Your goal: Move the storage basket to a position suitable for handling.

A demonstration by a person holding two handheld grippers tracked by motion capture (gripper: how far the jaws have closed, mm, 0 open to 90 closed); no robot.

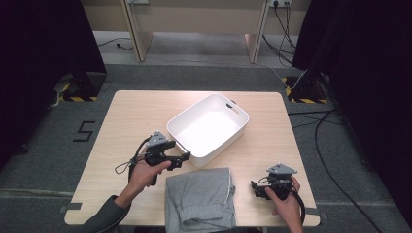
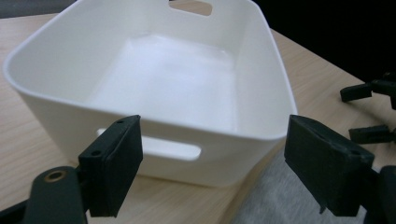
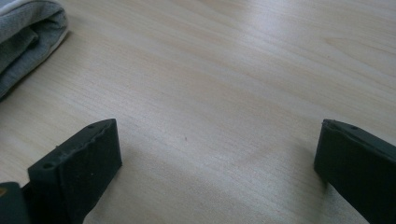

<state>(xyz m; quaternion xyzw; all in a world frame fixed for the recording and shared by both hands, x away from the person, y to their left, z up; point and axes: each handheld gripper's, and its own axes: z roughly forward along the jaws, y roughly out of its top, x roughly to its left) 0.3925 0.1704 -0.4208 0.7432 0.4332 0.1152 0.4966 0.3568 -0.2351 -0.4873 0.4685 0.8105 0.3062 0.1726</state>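
Observation:
A white plastic bin (image 1: 219, 147) with handle slots stands empty in the middle of the wooden table (image 1: 136, 111). A folded grey garment (image 1: 199, 196) lies at the table's near edge. My left gripper (image 1: 183, 158) is open, just short of the bin's near end wall and above the garment's far left corner. In the left gripper view the jaws (image 2: 212, 140) frame the bin (image 2: 60, 112), with grey cloth (image 2: 275, 200) at the lower right. My right gripper (image 1: 256, 188) is open and empty over bare wood, right of the garment (image 3: 23, 37); its jaws (image 3: 219, 135) hold nothing.
The table's far side and left part are bare wood. Beyond the table are grey carpet, floor cables (image 1: 320, 141) on the right, and black curtains on both sides. The right gripper (image 2: 369, 112) appears far right in the left gripper view.

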